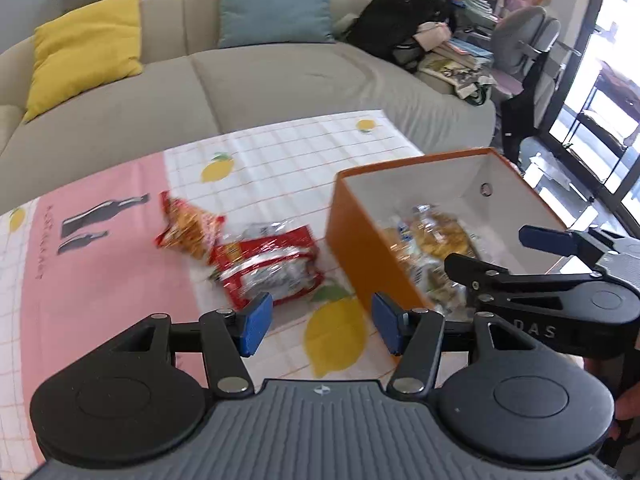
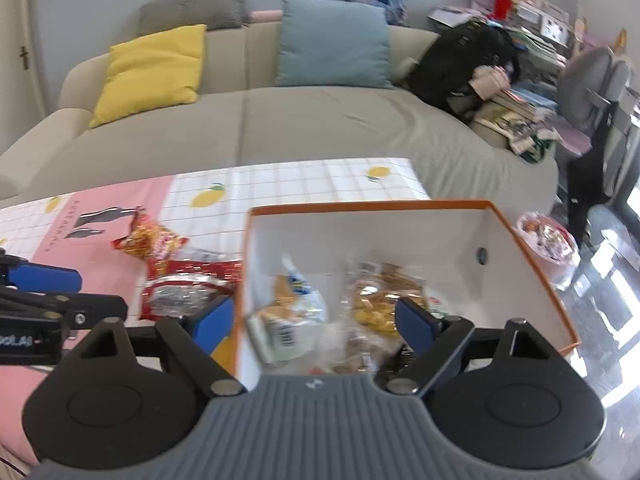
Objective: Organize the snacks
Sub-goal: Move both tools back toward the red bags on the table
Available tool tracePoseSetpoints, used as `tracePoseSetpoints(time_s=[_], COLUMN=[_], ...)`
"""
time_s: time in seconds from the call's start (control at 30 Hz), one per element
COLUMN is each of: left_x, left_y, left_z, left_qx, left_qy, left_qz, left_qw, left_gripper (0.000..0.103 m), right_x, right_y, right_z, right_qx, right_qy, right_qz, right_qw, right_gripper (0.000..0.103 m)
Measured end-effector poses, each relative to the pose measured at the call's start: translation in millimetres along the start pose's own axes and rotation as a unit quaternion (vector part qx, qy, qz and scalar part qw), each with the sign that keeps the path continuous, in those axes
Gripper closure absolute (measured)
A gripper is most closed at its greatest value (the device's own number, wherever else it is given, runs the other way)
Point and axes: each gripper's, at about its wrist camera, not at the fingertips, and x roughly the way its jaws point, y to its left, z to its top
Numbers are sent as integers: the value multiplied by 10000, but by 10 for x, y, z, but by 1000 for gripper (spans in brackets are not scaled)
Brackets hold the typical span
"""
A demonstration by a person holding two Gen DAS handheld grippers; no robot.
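Observation:
An orange box [image 1: 352, 236] with a white inside [image 2: 400, 236] stands on the table's right side and holds several snack packets [image 2: 296, 312]. A red and silver packet [image 1: 268, 272] and an orange-red packet [image 1: 186, 226] lie on the cloth left of the box; both show in the right wrist view [image 2: 188, 284] [image 2: 150, 238]. My left gripper [image 1: 320, 326] is open and empty, low over the cloth just before the red packet. My right gripper [image 2: 316, 320] is open and empty over the box's near edge; it also shows in the left wrist view [image 1: 504, 254].
A lemon-print and pink tablecloth [image 1: 100, 280] covers the table. A beige sofa [image 1: 248, 80] with yellow and blue cushions stands behind. A black bag [image 2: 460, 60], stacked books and a grey chair [image 2: 592, 84] are at the right. A full plastic bag [image 2: 548, 240] sits on the floor.

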Motion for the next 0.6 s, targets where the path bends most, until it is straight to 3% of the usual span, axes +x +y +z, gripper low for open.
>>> tracePoseSetpoints(time_s=[0.13,0.27,0.6], left_x=[-8,10,174], left_y=[179,314,670], left_z=[-113,-208,-341], left_qx=[8,111,95], left_qy=[15,52,139], left_qz=[112,146,88], left_qw=[9999,9998,9998], left_gripper=[36,36,36], right_x=[-8,63,322], right_y=[289,551,906], right_z=[-74,-137,-131], right_qx=[-284,-705,-1632], right_qy=[-80,-80,-249], right_qz=[194,380,527], right_qw=[9994,9968,9849], right_gripper=[19,27,34])
